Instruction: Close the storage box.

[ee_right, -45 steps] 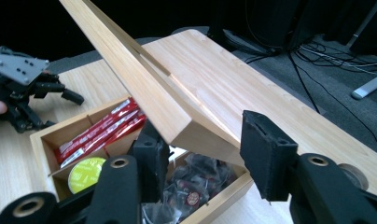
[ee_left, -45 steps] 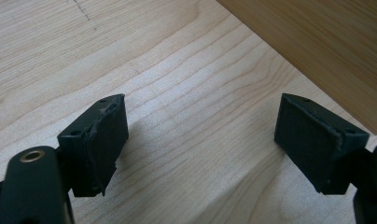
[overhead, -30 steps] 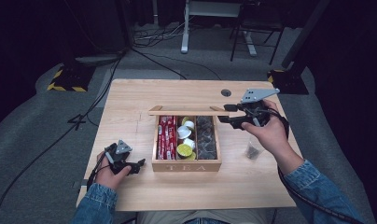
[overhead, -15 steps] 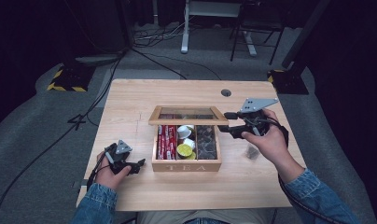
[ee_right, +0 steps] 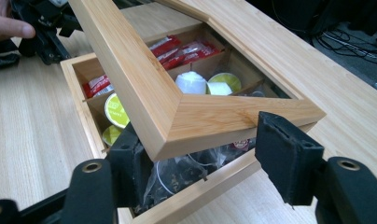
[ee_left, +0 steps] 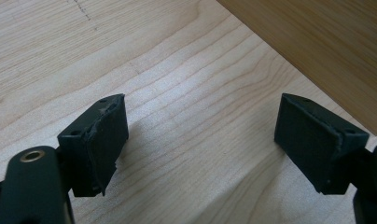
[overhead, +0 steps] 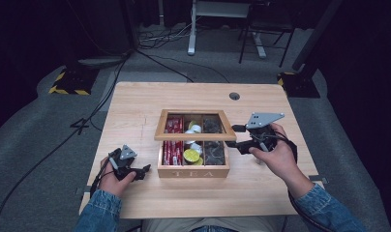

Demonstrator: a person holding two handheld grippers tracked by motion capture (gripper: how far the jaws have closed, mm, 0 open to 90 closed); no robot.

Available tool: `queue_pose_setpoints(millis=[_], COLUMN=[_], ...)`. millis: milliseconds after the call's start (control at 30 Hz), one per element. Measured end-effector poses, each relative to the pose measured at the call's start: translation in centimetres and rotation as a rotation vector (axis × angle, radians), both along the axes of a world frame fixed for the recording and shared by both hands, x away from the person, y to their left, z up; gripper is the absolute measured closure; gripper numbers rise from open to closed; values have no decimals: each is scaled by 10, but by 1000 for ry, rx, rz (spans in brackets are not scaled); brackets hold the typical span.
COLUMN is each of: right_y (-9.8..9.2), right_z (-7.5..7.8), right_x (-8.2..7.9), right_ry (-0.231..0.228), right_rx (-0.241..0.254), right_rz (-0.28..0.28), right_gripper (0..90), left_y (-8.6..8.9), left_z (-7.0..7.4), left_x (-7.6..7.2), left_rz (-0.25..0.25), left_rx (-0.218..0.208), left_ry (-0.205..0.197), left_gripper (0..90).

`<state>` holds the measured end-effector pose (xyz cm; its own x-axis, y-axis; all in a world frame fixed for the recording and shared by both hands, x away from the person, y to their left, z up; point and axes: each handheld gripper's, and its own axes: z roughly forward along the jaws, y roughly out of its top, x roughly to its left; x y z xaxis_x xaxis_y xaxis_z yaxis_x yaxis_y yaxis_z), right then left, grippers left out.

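Lid [overhead: 193, 125] of the wooden tea box [overhead: 193, 170] hangs half lowered, tilted over the compartments, and its front corner sits between the jaws of my right gripper [overhead: 238, 137]. In the right gripper view that corner [ee_right: 177, 126] lies between the two black pads, but the pads stand wider than the wood; the jaws have just been opening, so I do not clamp the frame. The box stands in the middle of the table [overhead: 135, 106], with red packets [overhead: 172, 145] in its left compartment, round capsules [overhead: 191, 154] in the middle one and dark bags [overhead: 214, 151] on the right. My left gripper [overhead: 140, 170] rests on the table just beside the left wall of the box, its jaws spread apart with only bare wood [ee_left: 196, 140] between them.
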<state>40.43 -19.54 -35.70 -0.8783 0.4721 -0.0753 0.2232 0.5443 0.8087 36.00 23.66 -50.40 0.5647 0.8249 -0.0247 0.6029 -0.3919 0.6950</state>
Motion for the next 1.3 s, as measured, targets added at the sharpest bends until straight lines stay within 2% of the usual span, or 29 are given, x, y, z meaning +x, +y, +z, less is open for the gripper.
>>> queue_pose_setpoints(millis=[633,733,1300], right_y=[1,1,3], right_z=[-27,-33,-50], right_x=[-12,-13,-19], right_ry=[3,22,62], right_rx=[-48,-47,-98], right_rz=[-1,-2,13], right_gripper=[320,319,327], left_y=[0,0,0], left_z=[0,0,0], left_x=[0,0,0], left_rz=[2,1,3], left_rx=[-2,1,0], left_ry=[-2,-2,-1], left_gripper=[179,179,178])
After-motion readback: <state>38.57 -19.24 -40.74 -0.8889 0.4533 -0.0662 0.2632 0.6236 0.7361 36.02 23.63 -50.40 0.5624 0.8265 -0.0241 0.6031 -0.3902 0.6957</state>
